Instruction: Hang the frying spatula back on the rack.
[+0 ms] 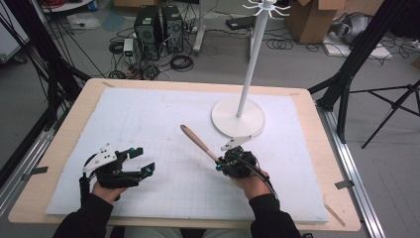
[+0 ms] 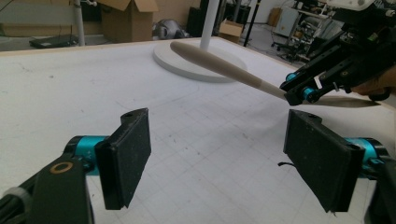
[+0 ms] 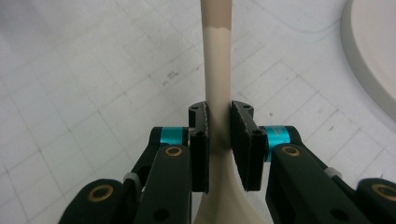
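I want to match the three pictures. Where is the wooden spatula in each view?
High view: the spatula is at centre, slanting up-left from the right gripper.
Left gripper view: upper right, slanting down to the right gripper.
Right gripper view: middle, running up from between the jaws, which are shut on it.
Shared landmark: the white stand base.

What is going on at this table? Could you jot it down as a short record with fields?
Surface: white gridded mat on a wooden table
Held thing: beige wooden spatula, handle pointing away
Right hand-held gripper: shut on the spatula's neck
Left hand-held gripper: open, nothing between its pads
Nearby: white hook stand with round base
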A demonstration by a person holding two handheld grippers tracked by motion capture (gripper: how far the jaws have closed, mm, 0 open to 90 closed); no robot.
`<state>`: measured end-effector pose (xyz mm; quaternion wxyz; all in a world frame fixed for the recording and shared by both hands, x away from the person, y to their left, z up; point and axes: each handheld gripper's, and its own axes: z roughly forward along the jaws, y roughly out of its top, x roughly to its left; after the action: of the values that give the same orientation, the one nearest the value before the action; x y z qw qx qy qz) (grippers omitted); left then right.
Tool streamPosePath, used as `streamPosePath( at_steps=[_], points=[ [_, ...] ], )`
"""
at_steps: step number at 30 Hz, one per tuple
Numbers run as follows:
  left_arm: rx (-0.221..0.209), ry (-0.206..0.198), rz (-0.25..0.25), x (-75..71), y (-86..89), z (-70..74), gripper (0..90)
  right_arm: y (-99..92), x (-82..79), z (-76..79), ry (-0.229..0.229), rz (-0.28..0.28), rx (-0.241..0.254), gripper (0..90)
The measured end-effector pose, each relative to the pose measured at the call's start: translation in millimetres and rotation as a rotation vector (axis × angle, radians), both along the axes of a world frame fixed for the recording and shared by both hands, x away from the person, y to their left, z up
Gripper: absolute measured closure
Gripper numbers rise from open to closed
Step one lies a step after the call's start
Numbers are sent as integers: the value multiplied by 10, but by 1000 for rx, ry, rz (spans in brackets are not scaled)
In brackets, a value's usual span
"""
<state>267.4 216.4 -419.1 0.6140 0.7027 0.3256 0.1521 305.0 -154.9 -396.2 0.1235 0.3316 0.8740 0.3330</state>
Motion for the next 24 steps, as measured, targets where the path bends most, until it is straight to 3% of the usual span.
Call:
streamPosePath(
  at_steps=[1,3,6,12,16,24],
  points=[
    [-6,2,2,-4,-10,13,245,-12,-28,9,-26,-11,28,775],
    [-12,0,8,-5,-27,34,253,-14,-42,12,-33,-12,40,775],
    [-25,12,9,-2,-72,72,257,-4,-110,14,-82,-9,75,774],
    [0,22,20,23,-180,165,292,20,-174,53,-127,-9,79,774],
    [-31,26,20,114,-257,242,297,-12,-182,102,-142,-17,110,774],
    [-19,37,-16,292,-592,410,292,-13,-250,180,-205,-11,156,774]
  ],
)
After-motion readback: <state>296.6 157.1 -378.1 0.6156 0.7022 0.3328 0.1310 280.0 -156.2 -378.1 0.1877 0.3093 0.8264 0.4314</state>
